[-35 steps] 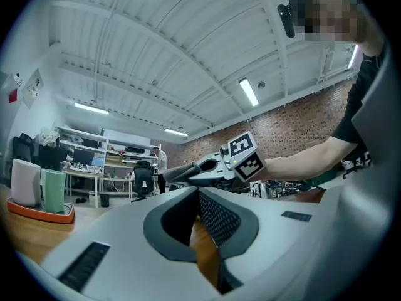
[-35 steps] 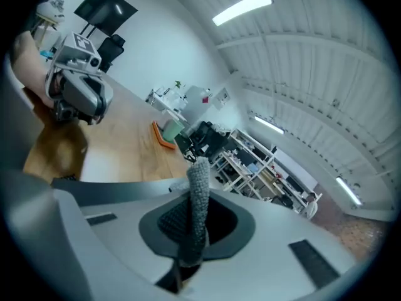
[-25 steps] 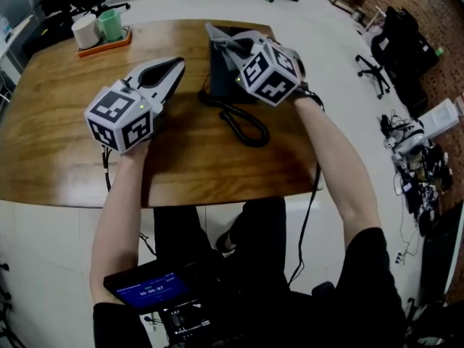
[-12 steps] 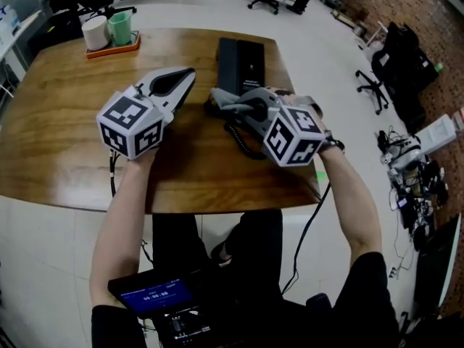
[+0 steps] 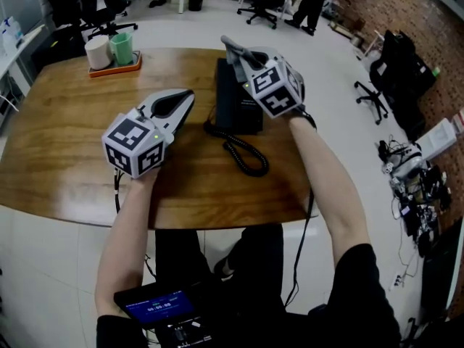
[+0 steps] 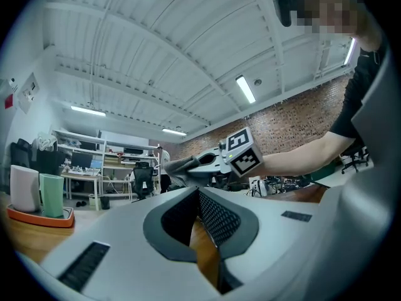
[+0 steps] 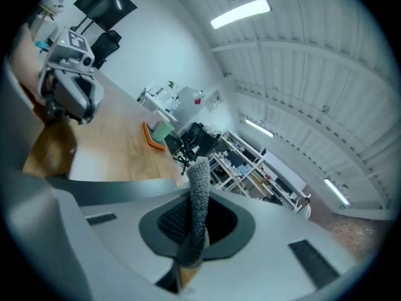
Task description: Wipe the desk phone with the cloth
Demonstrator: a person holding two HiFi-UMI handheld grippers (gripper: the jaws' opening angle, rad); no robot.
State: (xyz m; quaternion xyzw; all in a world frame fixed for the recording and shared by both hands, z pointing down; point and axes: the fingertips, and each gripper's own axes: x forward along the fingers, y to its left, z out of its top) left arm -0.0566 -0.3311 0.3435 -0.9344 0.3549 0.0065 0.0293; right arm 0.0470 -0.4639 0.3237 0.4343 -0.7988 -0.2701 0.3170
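From the head view, the desk phone [image 5: 235, 107] lies on the far half of the wooden counter [image 5: 65, 158], and its coiled cord [image 5: 246, 158] loops toward the person. The right hand-held gripper [image 5: 243, 58] hangs over the phone's far end with a grey cloth [image 5: 228, 44] sticking out of its tip. Whether the cloth touches the phone cannot be told here. The left hand-held gripper [image 5: 185, 96] lies just beside the phone, clear of it. An orange tray [image 5: 109, 67] with a white cup [image 5: 96, 51] and a green cup [image 5: 122, 48] stands at the far left corner.

In the left gripper view the jaws are closed together with nothing between them, only bare wood beyond.

In the right gripper view the jaws are clamped on a narrow fold of the cloth, which stands up past them. The phone does not show here.

Risks, as I judge them: the pinch on the cloth is small, so dragging it could pull it free. Nothing braces the phone, so a firm stroke could slide it or unseat the handset. The cord could also snag a jaw.

Count: one phone, one cord, one cloth, two hand-held grippers, one tray, two cups.
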